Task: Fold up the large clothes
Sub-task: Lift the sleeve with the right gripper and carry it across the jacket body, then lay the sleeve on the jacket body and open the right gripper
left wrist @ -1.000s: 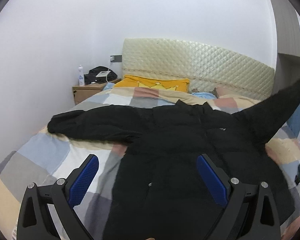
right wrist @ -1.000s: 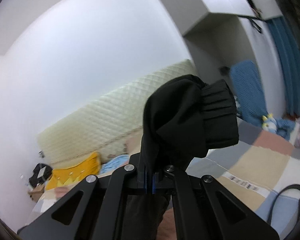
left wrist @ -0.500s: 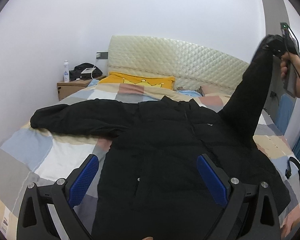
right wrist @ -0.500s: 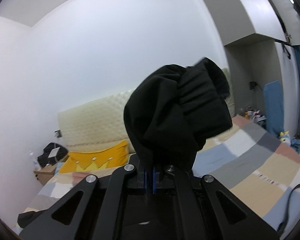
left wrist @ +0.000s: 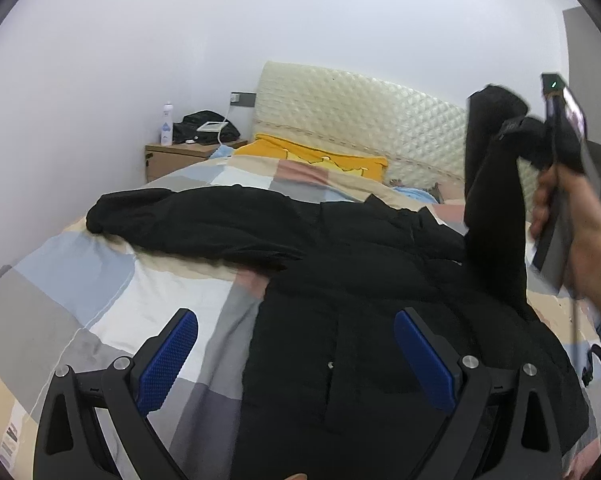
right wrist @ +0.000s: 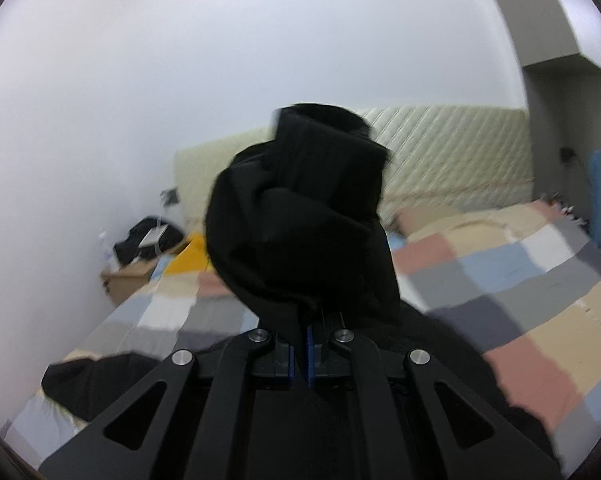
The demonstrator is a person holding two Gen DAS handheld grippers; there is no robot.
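A big black coat lies spread out on the bed, on top of a blanket with squares of blue, grey, white, pink and tan. One sleeve lies flat and points out to the left side of the bed. The other sleeve is lifted up in the air on the right side. The right gripper holds this sleeve by its end, and its fingers are pressed tight together on the cloth. The cuff sits bunched up above the fingers. In the left view, a hand holds that gripper up high, near the headboard. The left gripper is low, over the bottom part of the coat. Its blue fingers are spread wide apart and hold nothing. One finger is over the blanket just beside the coat, and the other is over the coat itself. A yellow pillow lies at the top of the bed. A small wooden stand is next to the bed, with a bottle and a black bag on it.
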